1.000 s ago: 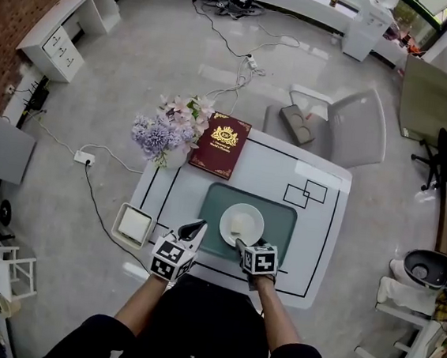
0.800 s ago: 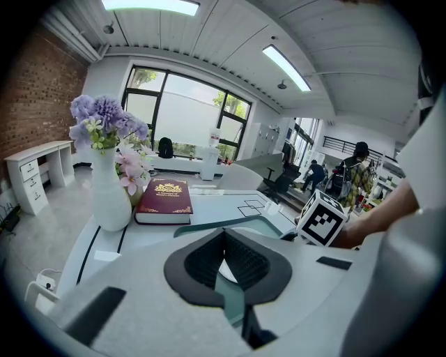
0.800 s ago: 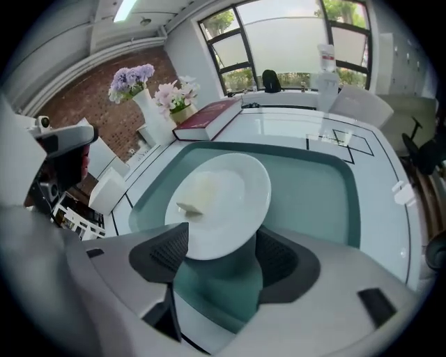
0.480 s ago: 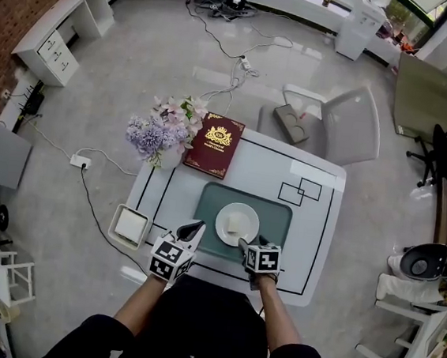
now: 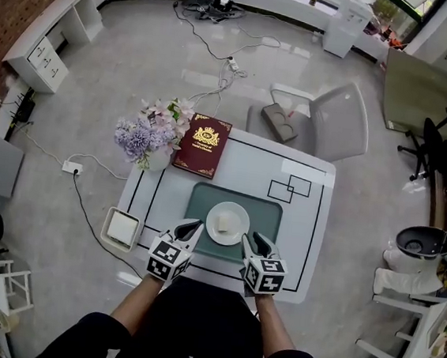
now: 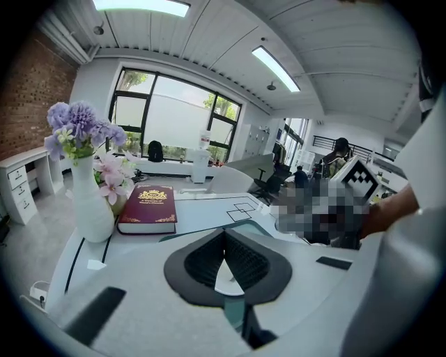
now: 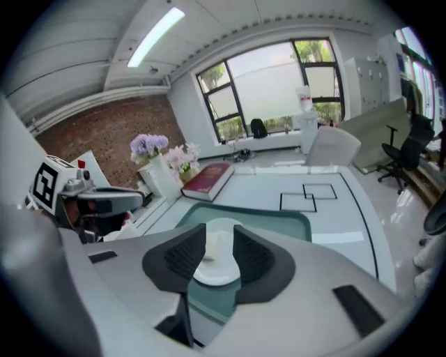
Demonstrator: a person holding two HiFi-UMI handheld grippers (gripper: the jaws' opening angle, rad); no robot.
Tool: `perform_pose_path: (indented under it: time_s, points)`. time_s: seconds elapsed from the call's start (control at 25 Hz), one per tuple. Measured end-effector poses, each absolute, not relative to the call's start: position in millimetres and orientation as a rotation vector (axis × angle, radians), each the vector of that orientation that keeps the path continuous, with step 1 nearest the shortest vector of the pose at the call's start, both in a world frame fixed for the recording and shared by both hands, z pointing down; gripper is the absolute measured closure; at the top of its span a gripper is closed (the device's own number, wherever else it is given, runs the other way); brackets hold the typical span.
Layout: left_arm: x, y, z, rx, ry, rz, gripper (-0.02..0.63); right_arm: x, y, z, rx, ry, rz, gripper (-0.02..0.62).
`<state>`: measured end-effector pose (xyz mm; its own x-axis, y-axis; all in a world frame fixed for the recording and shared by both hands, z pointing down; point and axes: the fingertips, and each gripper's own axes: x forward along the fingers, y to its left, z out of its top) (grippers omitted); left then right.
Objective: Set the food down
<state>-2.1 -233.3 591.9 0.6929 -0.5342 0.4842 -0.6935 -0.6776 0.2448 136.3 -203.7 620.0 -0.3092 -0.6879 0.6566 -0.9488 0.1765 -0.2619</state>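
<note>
Plate of food rests on mat. Right hand-held gripper nearer, plate at its 10 o'clock; jaws half apart, just closing, empty. Left hand-held gripper closed, empty.

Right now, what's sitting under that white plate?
The plate rests on a green mat, which lies on the white table. The patch of mat right beneath it is covered.

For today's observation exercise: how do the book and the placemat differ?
The book is dark red with gold print; the placemat is plain teal. The book bears nothing; the placemat carries a white plate. The book lies beside the flower vase, the placemat nearer the person. Both lie flat.
</note>
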Motion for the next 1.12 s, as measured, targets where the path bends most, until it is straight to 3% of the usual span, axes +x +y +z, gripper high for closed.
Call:
perform_pose_path:
  time_s: [0.12, 0.24, 0.64, 1.12]
  points:
    - [9, -231, 583, 2.516, -0.918, 0.516, 0.6, 136, -202, 572, 1.646, -2.19, 0.768, 0.542]
    - [19, -228, 574, 2.548, -0.888, 0.509, 0.6, 134, -197, 536, 1.707, -2.261, 0.643, 0.574]
    - [31, -209, 497, 2.711, -0.9, 0.37, 0.6, 132, -175, 457, 1.839, -2.31, 0.393, 0.586]
    - [32, -199, 487, 2.75, -0.886, 0.402, 0.6, 124, -169, 465, 1.793, -2.289, 0.398, 0.588]
